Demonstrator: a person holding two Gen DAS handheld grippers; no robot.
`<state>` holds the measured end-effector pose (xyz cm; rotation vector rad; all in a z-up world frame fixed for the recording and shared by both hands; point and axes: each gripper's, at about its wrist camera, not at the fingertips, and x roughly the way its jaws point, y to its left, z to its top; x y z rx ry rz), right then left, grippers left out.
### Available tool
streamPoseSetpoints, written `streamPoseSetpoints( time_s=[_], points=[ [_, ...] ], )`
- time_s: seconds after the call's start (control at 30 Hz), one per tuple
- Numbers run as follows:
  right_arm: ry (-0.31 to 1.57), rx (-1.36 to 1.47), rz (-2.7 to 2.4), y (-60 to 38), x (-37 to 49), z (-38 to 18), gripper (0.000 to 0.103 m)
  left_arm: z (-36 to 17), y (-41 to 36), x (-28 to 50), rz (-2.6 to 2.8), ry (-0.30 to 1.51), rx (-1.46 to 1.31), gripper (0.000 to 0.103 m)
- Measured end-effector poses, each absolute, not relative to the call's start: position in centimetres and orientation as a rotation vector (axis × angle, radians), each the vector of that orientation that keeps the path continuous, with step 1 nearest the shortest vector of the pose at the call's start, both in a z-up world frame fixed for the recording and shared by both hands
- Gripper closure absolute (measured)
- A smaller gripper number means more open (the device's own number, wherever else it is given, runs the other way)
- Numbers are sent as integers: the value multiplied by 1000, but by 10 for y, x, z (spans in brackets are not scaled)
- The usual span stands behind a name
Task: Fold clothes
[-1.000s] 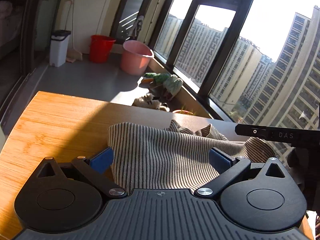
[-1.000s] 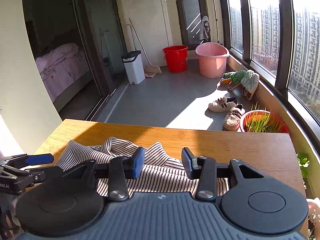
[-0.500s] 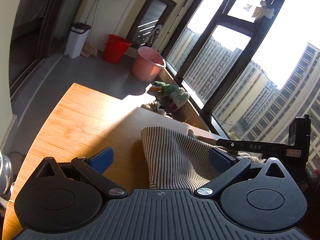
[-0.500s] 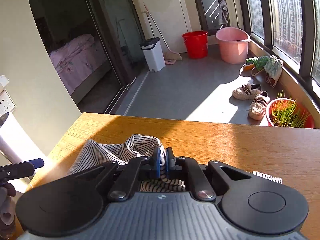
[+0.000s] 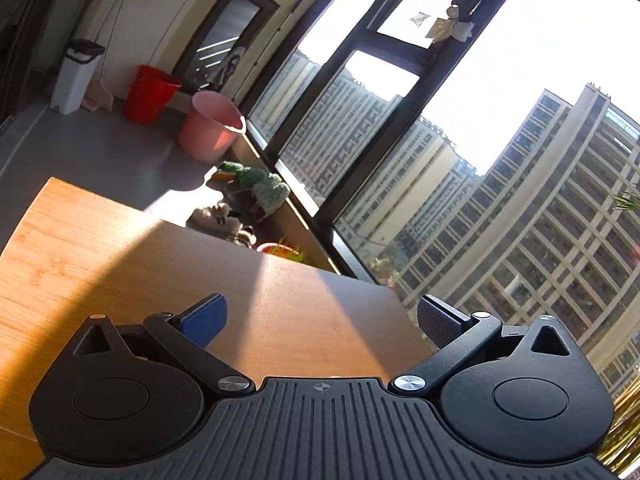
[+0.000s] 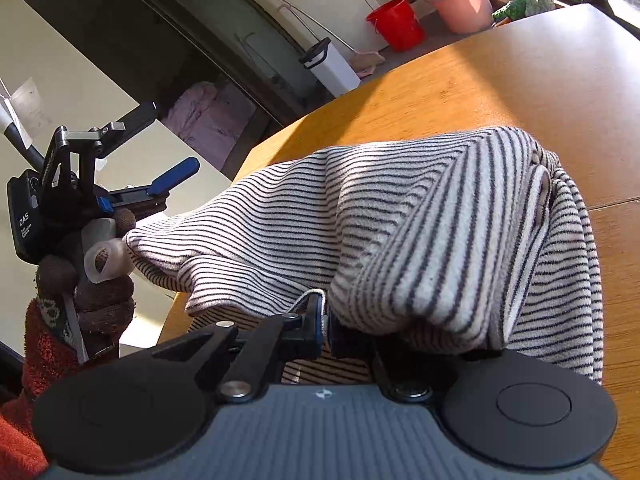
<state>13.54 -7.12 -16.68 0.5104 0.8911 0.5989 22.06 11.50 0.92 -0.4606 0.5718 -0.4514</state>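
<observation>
Much of the striped garment [image 6: 400,232] is hard to read: its near edge disappears behind the body of the right gripper [image 6: 326,330], its underside is folded out of sight, and which part of it is sleeve or hem cannot be told. The left wrist view shows none of it, only bare wooden table [image 5: 160,264] and the window beyond. In the right wrist view the cloth is bunched and lifted, its long axis running from lower right, where it drapes down over the gripper's right side, up and across to the left, where a loose corner ends close to the gloved hand [image 6: 92,280] that carries the left gripper [image 6: 160,152]. The right gripper's fingers are pressed together on a fold of the fabric just ahead of the camera, a thin white cord looping beside the pinch. The garment hangs over the near left part of the table. The left gripper [image 5: 320,320] is spread wide and holds nothing, just left of the cloth's corner.
</observation>
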Motion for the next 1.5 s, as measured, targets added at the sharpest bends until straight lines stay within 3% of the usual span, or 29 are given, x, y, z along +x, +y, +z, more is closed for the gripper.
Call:
streamPoseSetpoints(
  time_s=[0.13,0.2,0.3,0.47,0.6,0.73,0.8,0.93,0.97,1.07,1.17,1.2,1.23,1.33,1.5],
  points=[
    [860,363,598,-63,126,-152,98,-9,98,208,-430,669,-360,6],
    [821,305,630,-64,117,-134,93,-17,95,198,-374,701,-256,12],
    [706,335,648,-81,107,-107,81,-28,97,187,-323,745,-156,6],
    [744,289,568,-86,107,-117,79,-28,111,177,-308,782,-163,4],
    [818,240,501,-86,111,-134,79,-12,132,161,-308,757,-260,5],
    [829,276,531,-92,102,-130,77,-17,160,161,-397,828,-581,5],
    [793,295,550,-99,98,-119,72,-27,162,165,-418,863,-659,5],
    [632,325,434,-127,99,-84,50,-44,148,172,-449,911,-671,7],
    [624,319,386,-133,103,-82,49,-47,144,174,-462,923,-676,7],
    [656,339,322,-145,115,-94,48,-53,136,178,-472,936,-685,16],
    [763,420,347,-142,125,-126,49,-55,133,183,-457,939,-689,36],
    [801,441,350,-139,129,-137,54,-54,134,186,-442,938,-689,47],
    [799,453,366,-136,127,-137,74,-52,136,187,-429,933,-688,53],
    [785,485,416,-127,122,-133,81,-39,142,179,-431,887,-659,57],
    [815,401,413,-120,105,-124,76,-50,151,173,-432,906,-703,53]
  ],
)
